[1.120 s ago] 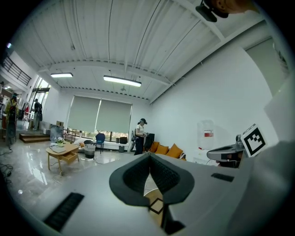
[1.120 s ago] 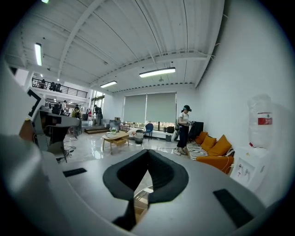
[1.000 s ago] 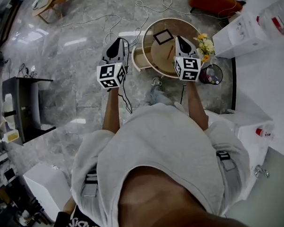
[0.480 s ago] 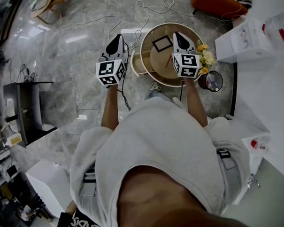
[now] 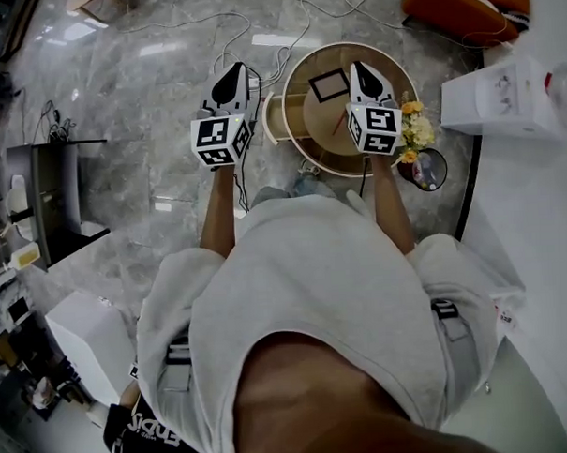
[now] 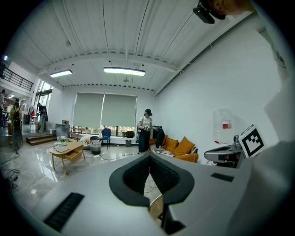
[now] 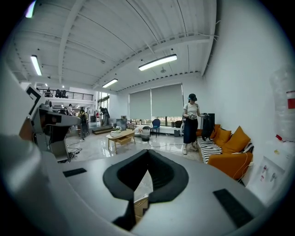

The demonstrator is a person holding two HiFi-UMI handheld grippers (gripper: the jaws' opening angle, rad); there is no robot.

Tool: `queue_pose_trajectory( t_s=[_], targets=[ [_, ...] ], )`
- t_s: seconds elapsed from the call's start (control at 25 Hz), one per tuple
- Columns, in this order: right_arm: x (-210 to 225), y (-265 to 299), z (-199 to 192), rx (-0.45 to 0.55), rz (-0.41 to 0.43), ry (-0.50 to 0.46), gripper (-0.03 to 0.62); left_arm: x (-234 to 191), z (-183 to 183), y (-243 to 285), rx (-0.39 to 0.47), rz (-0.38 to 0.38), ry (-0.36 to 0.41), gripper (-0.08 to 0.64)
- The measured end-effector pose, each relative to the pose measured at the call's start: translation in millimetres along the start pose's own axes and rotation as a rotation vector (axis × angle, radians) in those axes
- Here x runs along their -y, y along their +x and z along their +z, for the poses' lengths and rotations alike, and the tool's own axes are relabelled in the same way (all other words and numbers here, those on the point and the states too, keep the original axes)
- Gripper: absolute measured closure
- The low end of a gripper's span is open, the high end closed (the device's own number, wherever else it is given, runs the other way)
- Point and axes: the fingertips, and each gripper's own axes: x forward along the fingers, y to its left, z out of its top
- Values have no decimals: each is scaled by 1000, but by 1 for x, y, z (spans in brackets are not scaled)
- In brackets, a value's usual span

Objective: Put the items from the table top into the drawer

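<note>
A round wooden table (image 5: 389, 71) stands on the marble floor ahead of me. On it lie a black square frame (image 5: 329, 83) and a thin red stick (image 5: 340, 123), and yellow flowers (image 5: 415, 131) stand at its right rim. A light wooden drawer (image 5: 283, 118) is pulled out at its left side. My right gripper (image 5: 359, 69) hangs over the tabletop, jaws shut and empty, tips together in the right gripper view (image 7: 148, 152). My left gripper (image 5: 236, 71) is over the floor just left of the drawer, also shut and empty (image 6: 150, 156).
A small bin (image 5: 428, 168) with colourful contents stands right of the table. A white box (image 5: 503, 99) sits further right, an orange sofa (image 5: 461, 2) beyond it. Cables (image 5: 293, 4) trail on the floor. A person (image 7: 190, 122) stands far off by a low table (image 7: 120, 134).
I have stepped forward with both grippers, so the round table and drawer lie closer beneath them. Both jaws stay shut.
</note>
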Motion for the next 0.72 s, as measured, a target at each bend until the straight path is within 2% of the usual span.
queue_pose_trajectory(
  t_s=[0.36, 0.72],
  targets=[
    [-5, 21, -46, -89, 10, 15, 568, -18, -40, 7, -70, 15, -32, 545],
    [-18, 16, -122, -210, -54, 27, 569, -26, -110, 11, -158, -49, -74, 545]
  ],
)
